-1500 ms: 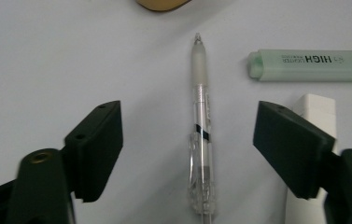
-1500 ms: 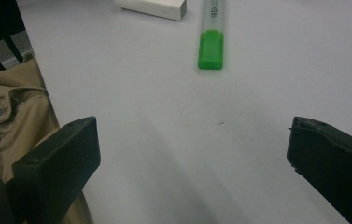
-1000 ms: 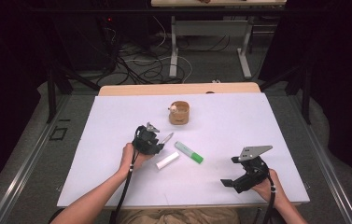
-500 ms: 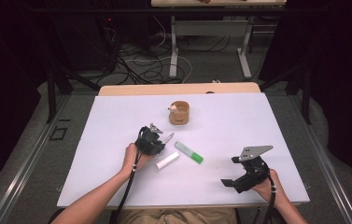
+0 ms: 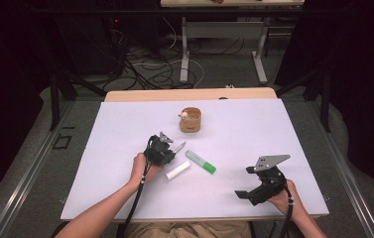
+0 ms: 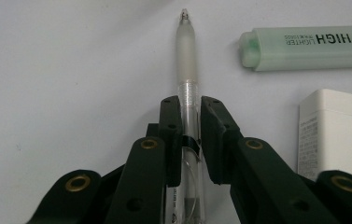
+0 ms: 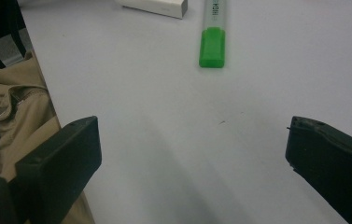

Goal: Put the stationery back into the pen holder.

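A clear plastic pen (image 6: 186, 60) with a frosted grip lies lengthwise between the jaws of my left gripper (image 6: 190, 116), which is shut on its barrel; the tip points away from the hand. From above, the left gripper (image 5: 167, 147) sits mid-table with the pen (image 5: 179, 147) sticking out toward a wooden cup (image 5: 191, 120). A pale green highlighter (image 5: 200, 162) and a white eraser (image 5: 178, 170) lie just right of it. My right gripper (image 5: 248, 187) rests open near the table's front right, its jaws spread wide over bare tabletop (image 7: 197, 154).
The highlighter (image 7: 212, 32) and eraser (image 7: 155, 6) show at the top of the right gripper view. The white table (image 5: 100, 144) ends close behind the right hand; a person's trousers (image 7: 15, 112) lie past that edge. Cables and table legs crowd the floor beyond.
The left gripper with the pen has shifted slightly away from the person, toward the cup. The right gripper has stayed put.
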A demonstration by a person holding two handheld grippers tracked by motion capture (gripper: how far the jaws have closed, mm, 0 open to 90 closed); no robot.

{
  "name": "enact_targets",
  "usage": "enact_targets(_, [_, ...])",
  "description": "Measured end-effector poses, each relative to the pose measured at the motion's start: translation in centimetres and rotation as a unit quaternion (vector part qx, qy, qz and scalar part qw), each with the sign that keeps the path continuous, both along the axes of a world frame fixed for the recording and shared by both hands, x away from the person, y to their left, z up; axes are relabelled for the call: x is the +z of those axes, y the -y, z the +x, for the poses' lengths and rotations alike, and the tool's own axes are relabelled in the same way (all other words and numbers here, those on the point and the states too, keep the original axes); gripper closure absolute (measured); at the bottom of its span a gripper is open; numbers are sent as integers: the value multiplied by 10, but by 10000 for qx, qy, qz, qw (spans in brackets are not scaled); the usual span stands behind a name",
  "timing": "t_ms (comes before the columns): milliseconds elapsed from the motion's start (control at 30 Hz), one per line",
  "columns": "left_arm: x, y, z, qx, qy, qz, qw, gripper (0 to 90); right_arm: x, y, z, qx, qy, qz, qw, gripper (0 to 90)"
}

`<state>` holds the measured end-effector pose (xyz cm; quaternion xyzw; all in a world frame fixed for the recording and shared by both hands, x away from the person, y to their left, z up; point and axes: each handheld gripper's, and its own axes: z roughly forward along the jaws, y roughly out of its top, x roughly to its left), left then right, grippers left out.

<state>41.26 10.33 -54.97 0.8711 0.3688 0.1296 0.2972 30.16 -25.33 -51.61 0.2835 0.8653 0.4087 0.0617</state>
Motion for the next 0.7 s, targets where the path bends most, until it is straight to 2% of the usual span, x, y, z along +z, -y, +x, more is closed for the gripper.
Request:
enact_targets(267, [3, -5, 1, 4, -14, -48, 10000, 798, 1, 0, -1, -32, 24, -2, 10000, 29])
enact_targets(400, [10, -9, -2, -18, 67, -194, 9998, 797, 0, 0, 0, -10, -2, 7, 10000, 29])
enact_targets(700, [20, -11, -8, -101, 185, -306, 9993, 798, 1, 1, -1, -23, 22, -17, 10000, 29])
